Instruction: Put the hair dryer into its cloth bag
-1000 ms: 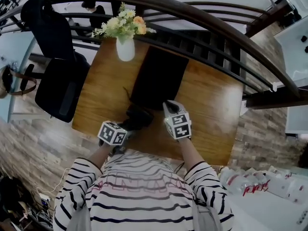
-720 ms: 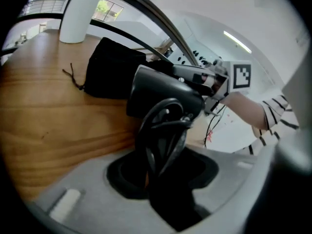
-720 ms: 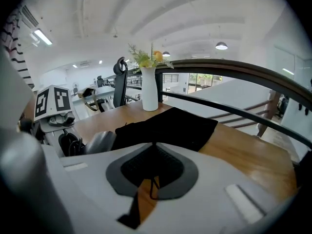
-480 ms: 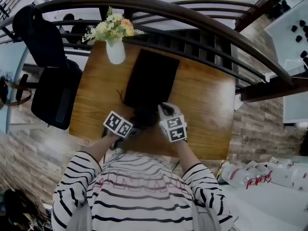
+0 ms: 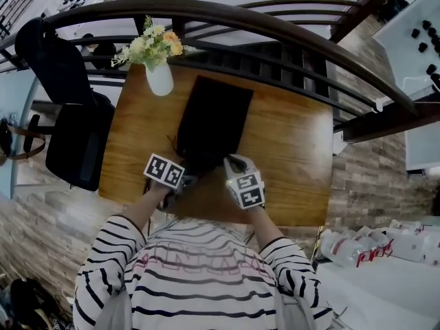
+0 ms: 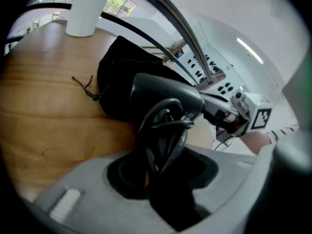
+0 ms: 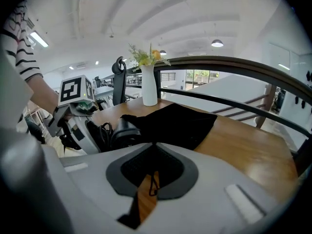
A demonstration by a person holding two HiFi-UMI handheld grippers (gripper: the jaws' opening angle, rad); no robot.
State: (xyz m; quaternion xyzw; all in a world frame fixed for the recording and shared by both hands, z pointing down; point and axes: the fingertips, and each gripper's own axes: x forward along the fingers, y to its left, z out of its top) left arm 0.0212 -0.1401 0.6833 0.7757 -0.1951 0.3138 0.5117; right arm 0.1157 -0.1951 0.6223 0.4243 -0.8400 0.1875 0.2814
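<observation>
A black cloth bag (image 5: 213,119) lies flat on the wooden table (image 5: 292,163), its mouth toward me. The black hair dryer (image 5: 201,169) sits at that mouth between my two grippers. My left gripper (image 5: 187,179) is shut on the dryer's handle and coiled cord (image 6: 163,130), and the dryer's head (image 6: 165,89) lies against the bag (image 6: 119,77). My right gripper (image 5: 232,162) is shut on the edge of the bag's mouth (image 7: 161,140), with a drawstring dangling between its jaws. In the right gripper view the dryer (image 7: 122,130) pokes partly under the cloth (image 7: 180,121).
A white vase of flowers (image 5: 159,78) stands at the table's far left corner. A dark curved railing (image 5: 275,19) runs behind the table. A black office chair (image 5: 72,136) is at the left. White bottles (image 5: 371,249) lie on the lower right.
Both grippers have moved toward the bag's mouth. The dryer, earlier lying clear to the left of the mouth, now sits against it, less of it showing.
</observation>
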